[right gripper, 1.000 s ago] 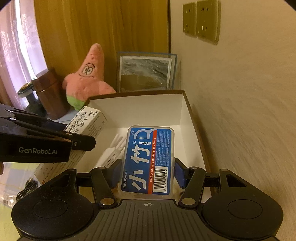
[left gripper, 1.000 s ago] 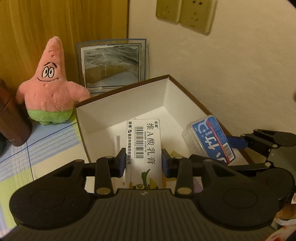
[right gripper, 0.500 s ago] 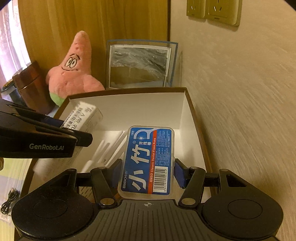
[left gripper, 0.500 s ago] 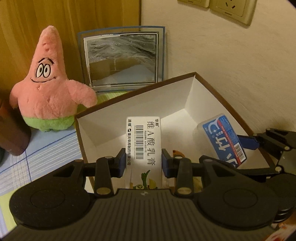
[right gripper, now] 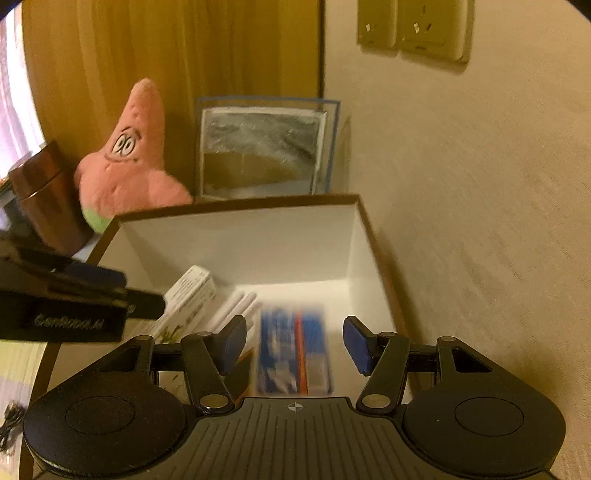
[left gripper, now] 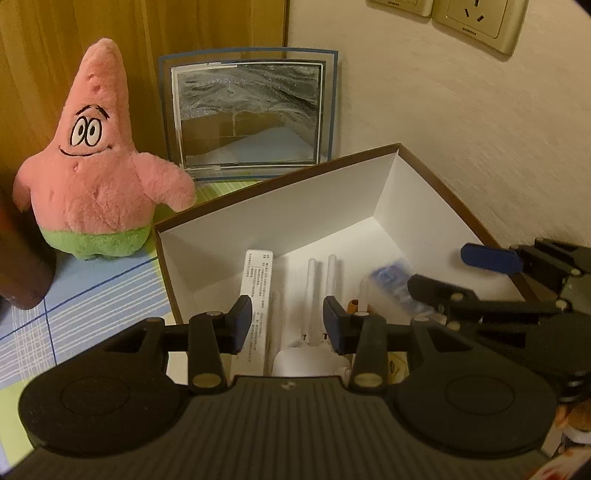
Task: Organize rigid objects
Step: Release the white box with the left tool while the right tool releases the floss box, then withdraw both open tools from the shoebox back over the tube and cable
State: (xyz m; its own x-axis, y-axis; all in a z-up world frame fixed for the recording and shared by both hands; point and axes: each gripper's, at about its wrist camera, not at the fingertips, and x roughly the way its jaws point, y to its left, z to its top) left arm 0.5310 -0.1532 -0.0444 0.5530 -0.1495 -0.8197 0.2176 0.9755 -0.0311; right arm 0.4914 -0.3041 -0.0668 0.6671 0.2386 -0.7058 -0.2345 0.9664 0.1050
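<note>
Cream textured wall with beige sockets on the right, wood panel at the back. Checked tablecloth underneath. Open cardboard box, brown rim, white inside, sits close to the wall; it is the main container and all the task items are in it. Behind the box: framed sand picture standing upright, pink star plush to its left, touching or just beside the box's far-left corner; dark brown canister further left. Left gripper above the near-left part of the box, jaws opening, pads clear of anything; white ointment carton lies on the box floor along the left wall, just beside the left pad, not gripped. Right gripper above the near-right part of the box, jaws moderately wide, gap on both sides of the blue floss-pick case, which is motion-blurred below them and inside the box; cannot tell if it is resting on the floor yet. Between carton and case: two white sticks lying side by side, pointing at the far wall. White rounded item at the near edge, partly hidden by the left gripper body, can't identify. Small orange-brown bit beside the right pad of the left gripper, unclear what.
</note>
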